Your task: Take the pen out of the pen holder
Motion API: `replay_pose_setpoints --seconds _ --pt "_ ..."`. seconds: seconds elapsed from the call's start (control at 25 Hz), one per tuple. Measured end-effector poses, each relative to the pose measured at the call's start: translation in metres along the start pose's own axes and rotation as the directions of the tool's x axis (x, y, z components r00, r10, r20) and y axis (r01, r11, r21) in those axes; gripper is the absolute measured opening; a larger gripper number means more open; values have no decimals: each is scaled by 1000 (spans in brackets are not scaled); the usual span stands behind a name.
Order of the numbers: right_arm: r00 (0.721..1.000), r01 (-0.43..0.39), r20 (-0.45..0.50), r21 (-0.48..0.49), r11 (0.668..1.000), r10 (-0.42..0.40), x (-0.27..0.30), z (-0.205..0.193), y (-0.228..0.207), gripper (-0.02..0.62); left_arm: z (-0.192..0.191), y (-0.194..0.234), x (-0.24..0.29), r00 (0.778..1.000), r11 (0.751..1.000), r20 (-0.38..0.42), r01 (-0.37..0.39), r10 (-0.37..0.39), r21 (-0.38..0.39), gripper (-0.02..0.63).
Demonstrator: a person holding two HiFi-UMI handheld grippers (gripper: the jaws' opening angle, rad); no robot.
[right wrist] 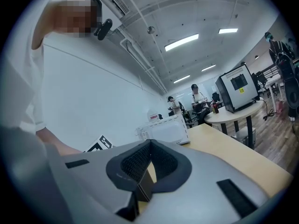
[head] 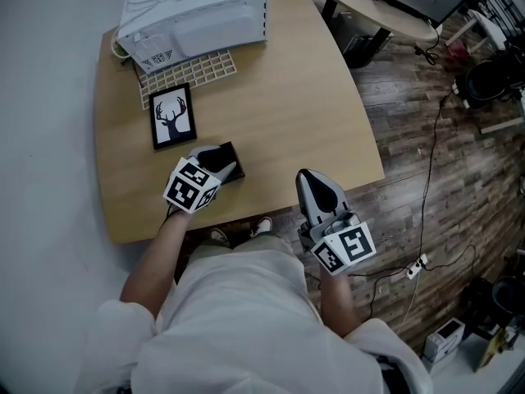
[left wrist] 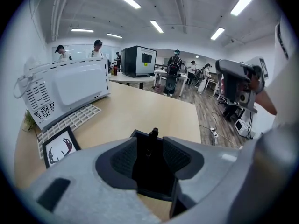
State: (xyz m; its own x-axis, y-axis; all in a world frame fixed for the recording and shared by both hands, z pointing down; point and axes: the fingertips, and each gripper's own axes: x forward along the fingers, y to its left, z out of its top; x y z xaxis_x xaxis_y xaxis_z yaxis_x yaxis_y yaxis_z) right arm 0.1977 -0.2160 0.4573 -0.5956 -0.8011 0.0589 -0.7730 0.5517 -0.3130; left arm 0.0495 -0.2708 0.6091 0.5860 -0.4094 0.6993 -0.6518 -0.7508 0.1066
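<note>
The black square pen holder stands on the wooden table near its front left. My left gripper hangs over it, tilted downward. In the left gripper view a thin black pen sticks up from the pen holder, between the two dark pads. The left gripper is open, with a gap on each side of the pen. My right gripper is held level at the table's front edge, shut and empty; in its own view the right gripper has its tips together.
A white microwave stands at the back of the table with a white grid rack in front of it. A framed deer picture lies just behind the pen holder. Beyond the table's right edge are wood floor and cables.
</note>
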Motion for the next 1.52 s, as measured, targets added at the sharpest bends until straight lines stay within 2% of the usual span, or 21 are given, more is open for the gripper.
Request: replay_pose_setpoints --seconds 0.24,0.52,0.64,0.76,1.16,1.28,1.52 --pt "1000 2 1 6 1000 -2 2 -1 -2 2 -3 -1 6 997 999 -69 43 -41 33 175" --pt "1000 8 -4 9 1000 -8 -1 -2 -5 2 -3 0 8 993 997 -101 65 -61 32 173" --pt "1000 10 -6 9 1000 -10 -2 -3 -6 2 -2 2 7 992 997 -106 72 -69 31 120" --pt "1000 14 -9 9 1000 -14 -4 -4 -8 2 -5 0 9 990 996 -118 86 -81 36 121" --pt "1000 24 -10 13 1000 -23 -11 -7 -14 2 -4 1 12 992 996 -115 63 -54 69 118" --pt "1000 22 -11 14 1000 -22 -11 -7 -13 2 -3 5 10 996 997 -84 36 -31 65 77" --pt "1000 24 -16 13 1000 -24 -11 -9 -11 2 -2 6 9 997 997 -72 33 -29 66 71"
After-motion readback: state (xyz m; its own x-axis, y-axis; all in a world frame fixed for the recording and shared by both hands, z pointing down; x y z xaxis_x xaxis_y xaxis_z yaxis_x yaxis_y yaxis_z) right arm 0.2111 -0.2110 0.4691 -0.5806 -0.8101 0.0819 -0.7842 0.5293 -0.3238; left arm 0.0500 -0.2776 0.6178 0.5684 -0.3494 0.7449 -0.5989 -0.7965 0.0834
